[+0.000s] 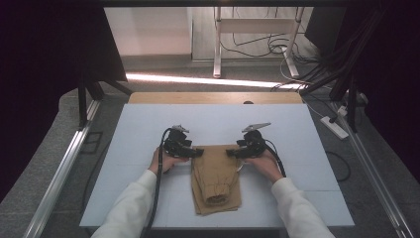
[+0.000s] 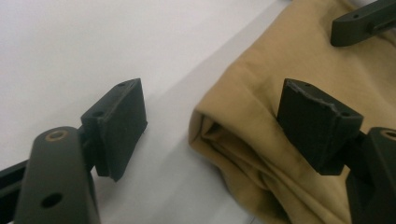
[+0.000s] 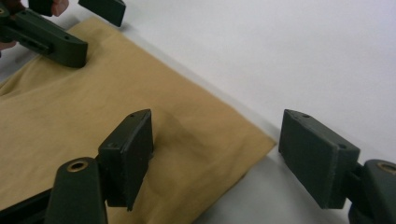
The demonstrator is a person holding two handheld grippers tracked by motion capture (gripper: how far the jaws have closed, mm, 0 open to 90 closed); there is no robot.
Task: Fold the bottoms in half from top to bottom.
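A tan folded garment (image 1: 216, 178) lies flat on the pale table top (image 1: 143, 124), its cuffed end toward the person. My left gripper (image 1: 200, 152) rests at the garment's far left corner, jaws open. In the left gripper view the left gripper (image 2: 217, 116) straddles the folded corner of the garment (image 2: 289, 56), one pad over the table, the other over the cloth. My right gripper (image 1: 230, 152) sits at the far right corner. In the right gripper view the right gripper (image 3: 224, 149) is open across that corner of the garment (image 3: 70, 102), pressing on nothing.
A wooden strip (image 1: 213, 97) edges the table's far side. Metal rails (image 1: 59, 173) run along the left and right of the table. A power strip (image 1: 335, 127) and cables lie on the floor at the right, and a desk frame (image 1: 257, 29) stands beyond.
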